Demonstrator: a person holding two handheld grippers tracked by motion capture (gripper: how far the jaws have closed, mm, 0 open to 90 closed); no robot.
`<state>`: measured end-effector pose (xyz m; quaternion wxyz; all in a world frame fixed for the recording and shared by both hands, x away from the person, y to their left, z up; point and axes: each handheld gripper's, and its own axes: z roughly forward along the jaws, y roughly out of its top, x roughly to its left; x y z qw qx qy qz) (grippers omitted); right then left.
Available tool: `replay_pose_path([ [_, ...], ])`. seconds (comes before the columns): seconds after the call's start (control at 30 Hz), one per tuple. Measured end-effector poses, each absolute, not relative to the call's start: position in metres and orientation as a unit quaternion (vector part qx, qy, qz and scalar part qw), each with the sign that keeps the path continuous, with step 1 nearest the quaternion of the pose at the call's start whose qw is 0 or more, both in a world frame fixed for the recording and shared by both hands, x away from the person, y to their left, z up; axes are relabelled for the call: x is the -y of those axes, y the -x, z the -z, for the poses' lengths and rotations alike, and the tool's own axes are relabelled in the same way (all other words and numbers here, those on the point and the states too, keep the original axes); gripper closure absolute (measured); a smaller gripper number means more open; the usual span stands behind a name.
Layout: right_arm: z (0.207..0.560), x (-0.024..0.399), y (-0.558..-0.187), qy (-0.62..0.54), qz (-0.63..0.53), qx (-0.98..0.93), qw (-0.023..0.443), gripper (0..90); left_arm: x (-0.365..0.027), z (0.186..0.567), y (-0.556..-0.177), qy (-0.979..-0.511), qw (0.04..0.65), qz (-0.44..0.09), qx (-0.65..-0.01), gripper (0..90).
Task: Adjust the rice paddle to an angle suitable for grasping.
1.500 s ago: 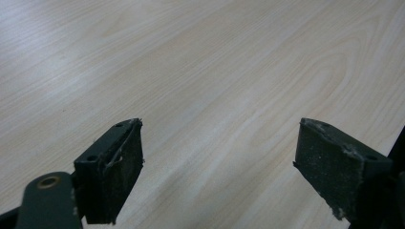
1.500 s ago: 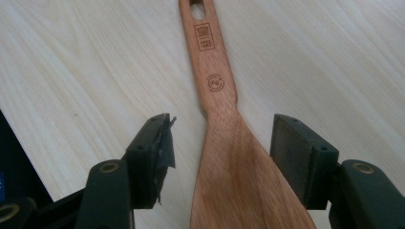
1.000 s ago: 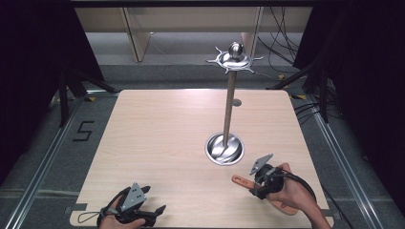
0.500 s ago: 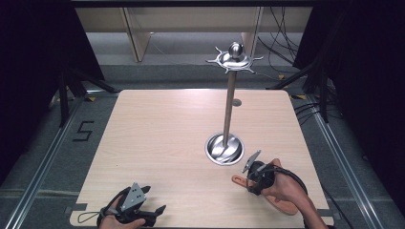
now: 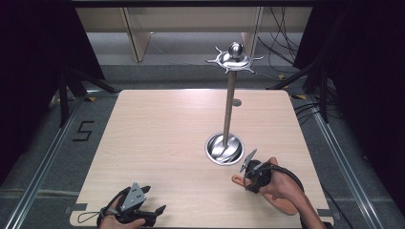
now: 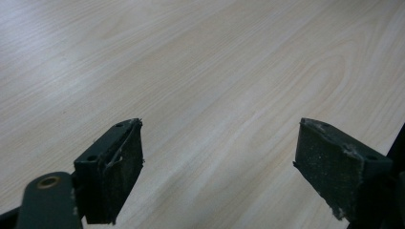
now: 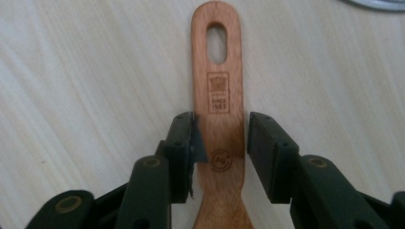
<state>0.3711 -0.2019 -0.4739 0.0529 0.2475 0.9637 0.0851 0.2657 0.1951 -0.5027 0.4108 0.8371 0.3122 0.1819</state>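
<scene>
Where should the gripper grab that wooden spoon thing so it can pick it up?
Probably on the handle of the wooden spatula, just below the stamped marks, coming from above. It lies flat on the table, and the handle is narrow there with straight edges, so the right gripper, already astride it, can pinch both sides.

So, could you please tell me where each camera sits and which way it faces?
High view: above the person's side, looking forward and down on the table; both hands with the left gripper and right gripper.
Left gripper view: rides the left gripper, facing bare tabletop; jaws apart.
Right gripper view: rides the right gripper, looking down, jaws astride the wooden spatula.
Shared: spatula, metal stand base.
</scene>
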Motion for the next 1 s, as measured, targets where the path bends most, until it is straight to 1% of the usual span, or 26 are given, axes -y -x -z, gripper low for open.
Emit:
replay_pose_path([
  [0.1,0.475,0.198,-0.371,-0.259,-0.077,-0.962,0.048,64.7,-0.194,0.504,-0.265,-0.828,0.422,-0.176,-0.324,15.9],
  [0.17,0.474,0.197,-0.372,-0.259,-0.067,-0.962,0.046,65.3,-0.196,0.502,-0.266,-0.836,0.410,-0.181,-0.316,15.9],
  [0.23,0.475,0.196,-0.373,-0.252,-0.069,-0.964,0.045,65.3,-0.193,0.504,-0.265,-0.828,0.423,-0.174,-0.325,15.9],
  [0.33,0.475,0.194,-0.374,-0.248,-0.068,-0.965,0.044,65.4,-0.195,0.503,-0.266,-0.834,0.414,-0.180,-0.316,15.9],
  [0.37,0.475,0.195,-0.376,-0.238,-0.066,-0.968,0.044,65.4,-0.194,0.504,-0.265,-0.829,0.420,-0.177,-0.324,15.9],
  [0.4,0.475,0.195,-0.377,-0.229,-0.063,-0.970,0.044,65.5,-0.195,0.503,-0.265,-0.831,0.413,-0.177,-0.330,15.9],
  [0.47,0.475,0.194,-0.378,-0.230,-0.056,-0.970,0.044,65.6,-0.194,0.504,-0.264,-0.826,0.421,-0.172,-0.333,15.9],
  [0.5,0.475,0.193,-0.379,-0.227,-0.056,-0.971,0.041,65.6,-0.195,0.503,-0.264,-0.834,0.411,-0.173,-0.325,15.9],
  [0.53,0.475,0.193,-0.381,-0.225,-0.053,-0.972,0.039,65.6,-0.195,0.503,-0.265,-0.832,0.414,-0.173,-0.327,15.8],
  [0.6,0.475,0.190,-0.382,-0.227,-0.044,-0.972,0.035,65.7,-0.195,0.503,-0.264,-0.833,0.412,-0.170,-0.328,15.9],
  [0.63,0.474,0.188,-0.381,-0.241,-0.033,-0.970,0.029,65.9,-0.193,0.504,-0.264,-0.825,0.423,-0.168,-0.336,15.8],
  [0.67,0.474,0.184,-0.377,-0.264,-0.028,-0.964,0.031,66.0,-0.195,0.503,-0.264,-0.830,0.415,-0.169,-0.332,15.9],
  [0.7,0.475,0.186,-0.383,-0.222,-0.032,-0.974,0.037,66.1,-0.196,0.503,-0.264,-0.833,0.412,-0.170,-0.328,15.9],
  [0.73,0.475,0.187,-0.384,-0.217,-0.023,-0.975,0.037,66.1,-0.196,0.503,-0.264,-0.833,0.412,-0.171,-0.327,15.8],
  [0.77,0.475,0.183,-0.381,-0.247,-0.022,-0.968,0.028,66.2,-0.196,0.503,-0.264,-0.833,0.413,-0.171,-0.328,15.8],
  [0.8,0.474,0.185,-0.383,-0.226,-0.014,-0.973,0.036,66.2,-0.194,0.503,-0.263,-0.826,0.420,-0.171,-0.335,15.9],
  [0.87,0.474,0.185,-0.383,-0.228,-0.014,-0.973,0.033,66.2,-0.196,0.502,-0.266,-0.834,0.415,-0.182,-0.314,15.8],
  [0.93,0.474,0.183,-0.381,-0.249,-0.024,-0.968,0.025,66.3,-0.194,0.503,-0.265,-0.829,0.423,-0.177,-0.322,15.8],
  [1.0,0.475,0.187,-0.384,-0.217,-0.022,-0.975,0.033,66.4,-0.194,0.504,-0.264,-0.827,0.424,-0.174,-0.325,15.9],
])
